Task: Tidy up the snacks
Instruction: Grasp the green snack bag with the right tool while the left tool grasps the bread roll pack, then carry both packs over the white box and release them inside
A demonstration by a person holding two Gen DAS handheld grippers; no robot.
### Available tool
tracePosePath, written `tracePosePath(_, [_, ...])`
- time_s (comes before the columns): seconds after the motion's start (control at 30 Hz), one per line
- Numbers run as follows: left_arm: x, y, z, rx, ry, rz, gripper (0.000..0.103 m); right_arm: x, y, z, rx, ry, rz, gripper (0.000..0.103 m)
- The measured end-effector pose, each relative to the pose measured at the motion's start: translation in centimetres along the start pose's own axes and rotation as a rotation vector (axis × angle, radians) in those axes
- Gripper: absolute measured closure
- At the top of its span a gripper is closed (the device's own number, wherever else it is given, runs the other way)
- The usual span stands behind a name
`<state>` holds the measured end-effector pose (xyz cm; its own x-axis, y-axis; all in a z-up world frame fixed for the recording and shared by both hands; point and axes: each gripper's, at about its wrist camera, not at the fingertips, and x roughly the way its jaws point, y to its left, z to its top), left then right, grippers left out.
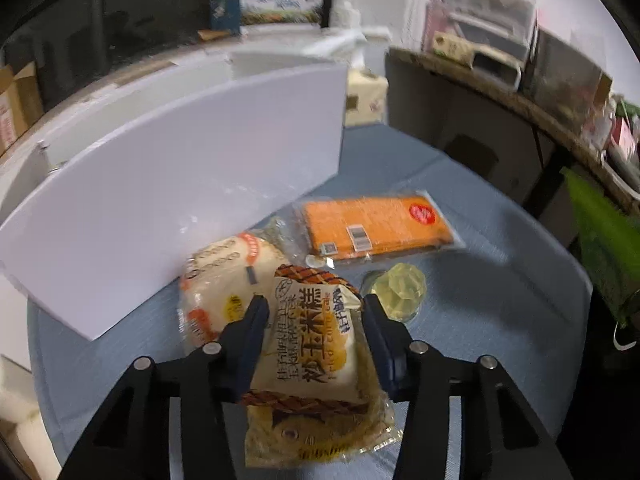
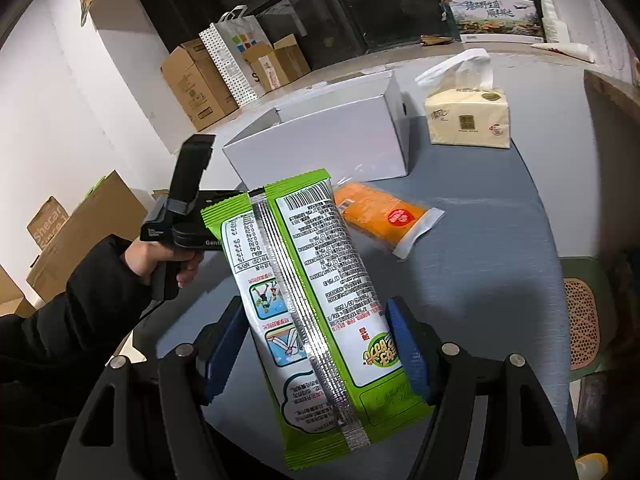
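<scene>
My left gripper (image 1: 314, 312) pinches a cream corn cake packet (image 1: 316, 356) with brown woven edging; my right gripper (image 2: 320, 344) clamps a green-and-white snack bag (image 2: 316, 304), barcode side up.

Shelf clutter (image 1: 480, 32) blurred, unreadable

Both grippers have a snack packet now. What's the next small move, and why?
Probably carry the green packet, clamped in the right gripper, forward over the open white box and release it there. It is already lifted clear of the table, while the left gripper has closed on the corn cake packet, which looks still low over the pile.
</scene>
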<state>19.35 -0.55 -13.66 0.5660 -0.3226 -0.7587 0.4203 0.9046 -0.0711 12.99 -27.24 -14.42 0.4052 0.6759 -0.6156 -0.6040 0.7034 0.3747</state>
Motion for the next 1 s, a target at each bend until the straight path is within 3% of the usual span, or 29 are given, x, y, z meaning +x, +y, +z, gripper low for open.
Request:
tracePosePath(0.33, [-9.8,0.6,-3.5,-0.291,-0.269,0.039,0.052,1.6,1.0,1.9,0.04,-0.039,-0.028,0.029])
tracePosePath(0.47, [-12.7,2.0,-1.3,-0.322,-0.369,0.094,0.052,3.0,2.0,5.8,0.027,-0.085,-0.067,0.028])
tracePosePath(0.6, [-14.1,4.5,2.8,-0.356,-0.439,0.156,0.052,4.5,3.1,12.0,0.023,-0.167,-0.121,0.028])
tracePosePath(0.77, [-12.8,8.5,8.4,-0.391,-0.451,0.214,0.052,7.7,3.8,19.7,0.037,-0.221,-0.146,0.028])
tracePosePath(1.0, [-8.0,12.6,13.1,-0.387,-0.364,0.266,0.052,13.7,1.6,27.1,0.074,-0.149,-0.251,0.028])
